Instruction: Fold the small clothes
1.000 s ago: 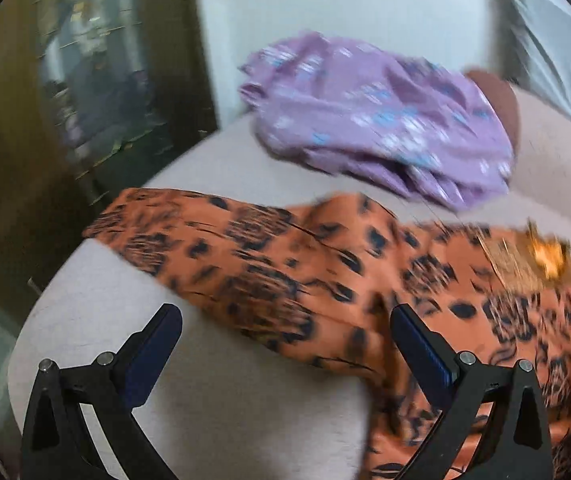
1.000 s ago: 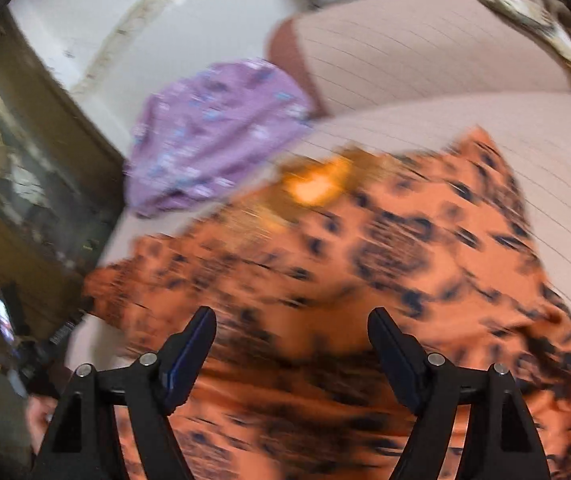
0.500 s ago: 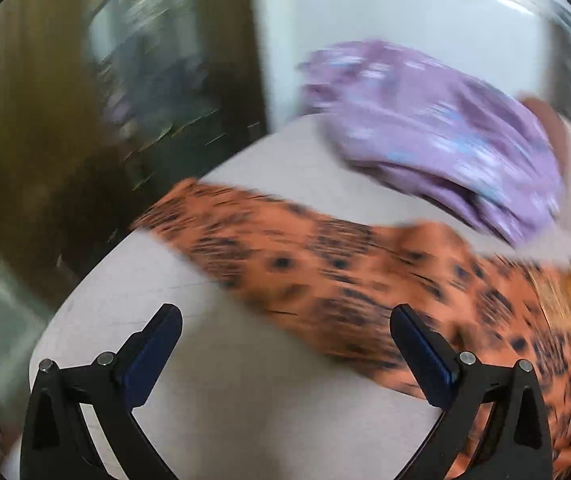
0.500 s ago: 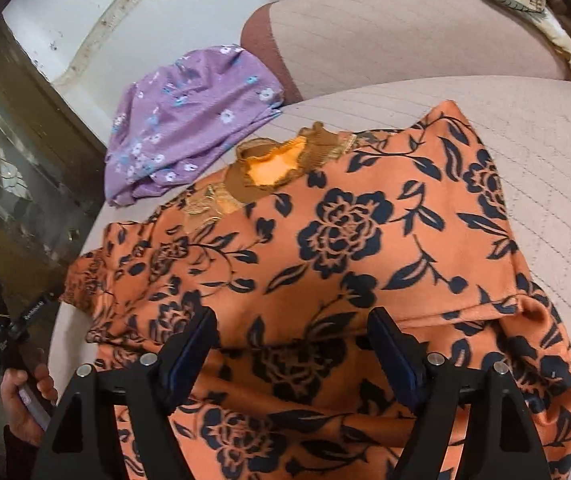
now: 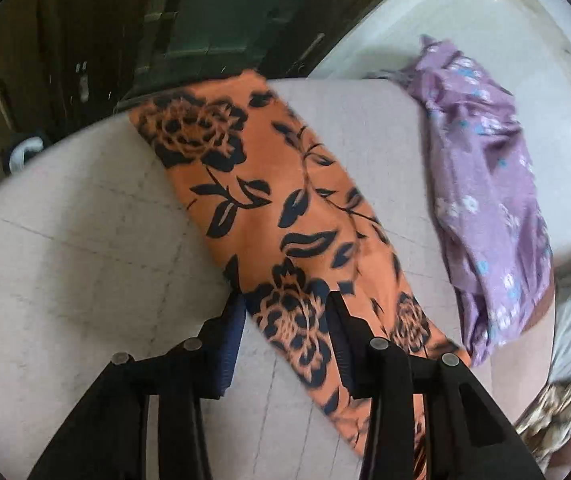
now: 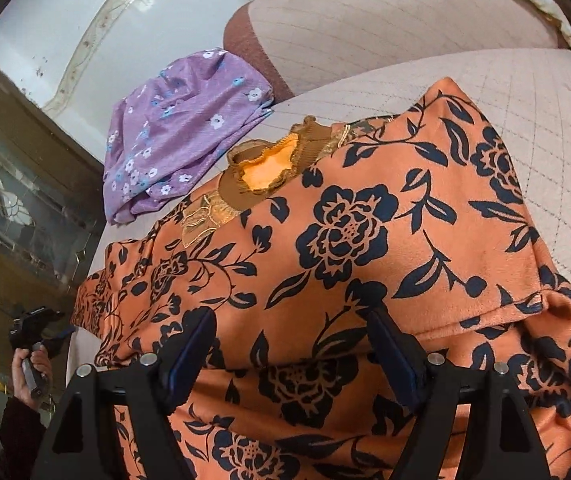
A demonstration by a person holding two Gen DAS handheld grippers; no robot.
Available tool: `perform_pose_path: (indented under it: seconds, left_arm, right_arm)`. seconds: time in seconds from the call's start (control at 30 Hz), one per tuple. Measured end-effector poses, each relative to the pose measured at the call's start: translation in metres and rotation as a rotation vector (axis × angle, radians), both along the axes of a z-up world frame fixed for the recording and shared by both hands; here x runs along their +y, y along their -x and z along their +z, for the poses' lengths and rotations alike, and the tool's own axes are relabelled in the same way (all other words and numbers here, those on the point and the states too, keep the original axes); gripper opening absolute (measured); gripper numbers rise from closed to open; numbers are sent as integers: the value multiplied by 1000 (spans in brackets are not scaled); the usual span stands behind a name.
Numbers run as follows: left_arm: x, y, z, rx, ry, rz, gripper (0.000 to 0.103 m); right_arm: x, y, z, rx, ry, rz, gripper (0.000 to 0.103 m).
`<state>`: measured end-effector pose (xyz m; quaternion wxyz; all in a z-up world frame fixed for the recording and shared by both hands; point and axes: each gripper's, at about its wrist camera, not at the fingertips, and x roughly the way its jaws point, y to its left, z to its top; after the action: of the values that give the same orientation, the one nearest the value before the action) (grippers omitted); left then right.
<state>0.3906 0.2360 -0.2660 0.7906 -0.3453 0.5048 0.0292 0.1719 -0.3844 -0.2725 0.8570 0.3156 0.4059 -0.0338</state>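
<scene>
An orange garment with a dark floral print (image 6: 345, 240) lies spread on a pale quilted cushion (image 6: 525, 92), its brown neckline (image 6: 269, 164) toward the back. One sleeve (image 5: 253, 184) stretches out to the cushion's left edge. My left gripper (image 5: 285, 308) is low over that sleeve, its jaws partly closed with the cloth between them and a gap still showing. My right gripper (image 6: 293, 328) is open just above the garment's body, holding nothing.
A purple flowered garment (image 6: 173, 136) lies crumpled at the back left of the cushion; it also shows in the left wrist view (image 5: 489, 184). A dark glass-fronted cabinet (image 6: 13, 200) stands left. A backrest cushion (image 6: 385, 20) rises behind.
My left gripper has swung over the sleeve, dropped close to it and narrowed its jaws around the cloth. My right gripper has stayed open and moved slightly closer to the garment.
</scene>
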Motion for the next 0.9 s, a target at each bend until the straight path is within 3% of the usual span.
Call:
perform_pose_path:
  seconds: [0.1, 0.23, 0.27, 0.33, 0.43, 0.53, 0.63, 0.73, 0.9]
  left_arm:
    - [4, -9, -2, -40, 45, 57, 49]
    - [5, -18, -3, -65, 48, 101, 46]
    - [7, -21, -2, -67, 29, 110, 42]
    - [11, -21, -2, -47, -21, 124, 9]
    - [9, -21, 4, -30, -54, 124, 9]
    - [-4, -17, 32, -79, -135, 76, 8]
    - [-38, -6, 74, -157, -191, -26, 8]
    - [-92, 18, 120, -252, -299, -177, 8]
    - [-213, 79, 176, -403, -420, -479, 8]
  right_arm:
    - [-4, 2, 1, -4, -10, -5, 81]
    - [-10, 6, 6, -23, -35, -16, 81]
    - [-11, 6, 7, -27, -37, -19, 81]
    - [-13, 7, 10, -38, -38, -26, 81]
    - [-17, 10, 18, -63, -17, -45, 81]
    - [-25, 14, 25, -93, -20, -76, 81]
    - [-35, 20, 33, -116, -34, -109, 81]
    - [-47, 29, 42, -139, -41, -151, 81]
    - [-80, 57, 64, -206, -63, -258, 81]
